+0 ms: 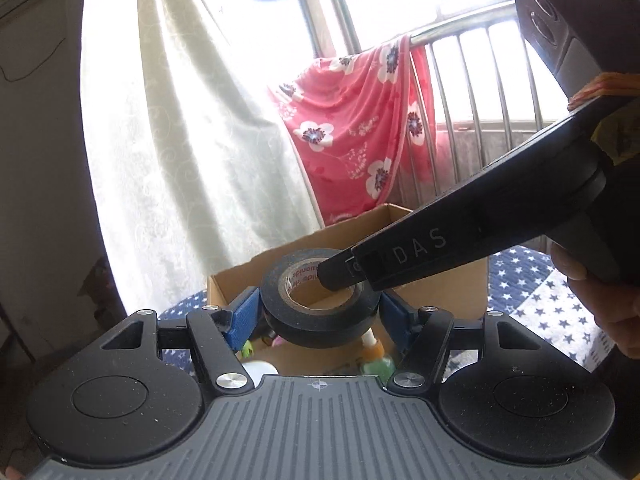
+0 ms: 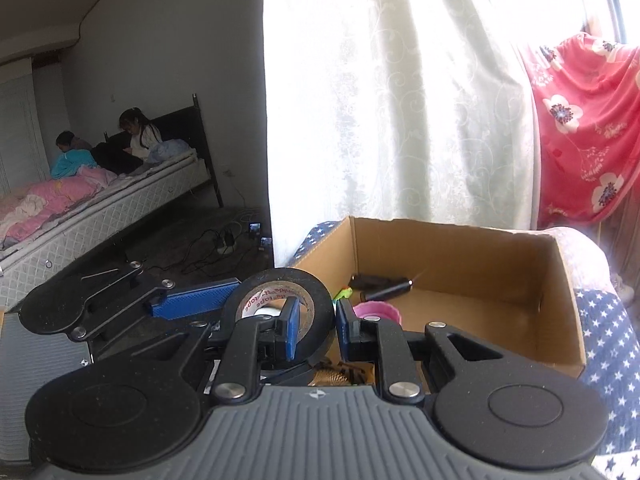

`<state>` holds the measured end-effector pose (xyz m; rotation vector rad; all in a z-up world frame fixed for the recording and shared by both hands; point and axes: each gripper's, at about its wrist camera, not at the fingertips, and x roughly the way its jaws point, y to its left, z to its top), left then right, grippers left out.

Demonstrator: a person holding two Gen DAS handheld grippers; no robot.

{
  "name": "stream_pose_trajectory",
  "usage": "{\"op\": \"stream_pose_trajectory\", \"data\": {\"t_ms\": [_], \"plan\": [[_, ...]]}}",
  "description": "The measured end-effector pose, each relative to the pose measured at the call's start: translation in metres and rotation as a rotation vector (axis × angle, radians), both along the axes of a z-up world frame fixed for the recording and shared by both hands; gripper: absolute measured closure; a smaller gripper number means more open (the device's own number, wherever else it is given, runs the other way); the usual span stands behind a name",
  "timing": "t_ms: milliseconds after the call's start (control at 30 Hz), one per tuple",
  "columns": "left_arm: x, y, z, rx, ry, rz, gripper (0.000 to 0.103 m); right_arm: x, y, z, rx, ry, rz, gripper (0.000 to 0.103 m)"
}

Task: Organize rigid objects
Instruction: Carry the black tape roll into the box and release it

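A black roll of tape [image 1: 320,304] is held flat between the blue pads of my left gripper [image 1: 316,312], just above an open cardboard box [image 1: 240,276]. My right gripper [image 2: 316,324] comes in from the right; one blue finger [image 2: 291,330] sits inside the roll's hole and the other finger [image 2: 343,326] outside its wall, closed on the tape roll [image 2: 280,304]. In the left wrist view the right gripper's black finger [image 1: 400,256] reaches over the roll. The box [image 2: 560,280] holds a black cylinder [image 2: 384,284] and a pink cap [image 2: 378,312].
The box sits on a blue star-patterned cloth [image 2: 600,340]. A white curtain [image 1: 180,140] and a red floral blanket [image 1: 352,128] on a metal railing hang behind. Small bottles [image 1: 376,360] lie in the box below the tape. A bed with people [image 2: 100,168] is far left.
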<state>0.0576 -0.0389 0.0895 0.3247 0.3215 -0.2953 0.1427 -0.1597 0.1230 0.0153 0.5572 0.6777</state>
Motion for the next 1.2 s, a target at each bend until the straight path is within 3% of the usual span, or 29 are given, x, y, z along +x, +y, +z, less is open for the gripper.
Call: {"op": "stream_pose_trajectory", "data": {"t_ms": [100, 233, 433, 567, 933, 1200], "plan": [[0.042, -0.002, 0.010, -0.007, 0.076, -0.012, 0.038, 0.042, -0.002, 0.004, 0.000, 0.074, 0.003, 0.081], [0.106, -0.018, 0.012, 0.005, 0.248, 0.002, 0.038, 0.105, -0.004, -0.007, 0.011, 0.221, -0.001, 0.081], [0.191, -0.035, -0.012, 0.025, 0.518, 0.042, 0.038, 0.189, -0.002, -0.047, -0.020, 0.431, -0.022, 0.081], [0.223, -0.041, -0.030, 0.047, 0.625, 0.070, 0.038, 0.221, -0.003, -0.073, -0.051, 0.503, -0.025, 0.081], [0.276, -0.055, -0.066, 0.115, 0.784, 0.134, 0.038, 0.268, -0.006, -0.118, -0.053, 0.639, -0.028, 0.082], [0.285, -0.065, -0.072, 0.162, 0.780, 0.158, 0.038, 0.277, 0.002, -0.128, -0.070, 0.628, -0.037, 0.082]]}}
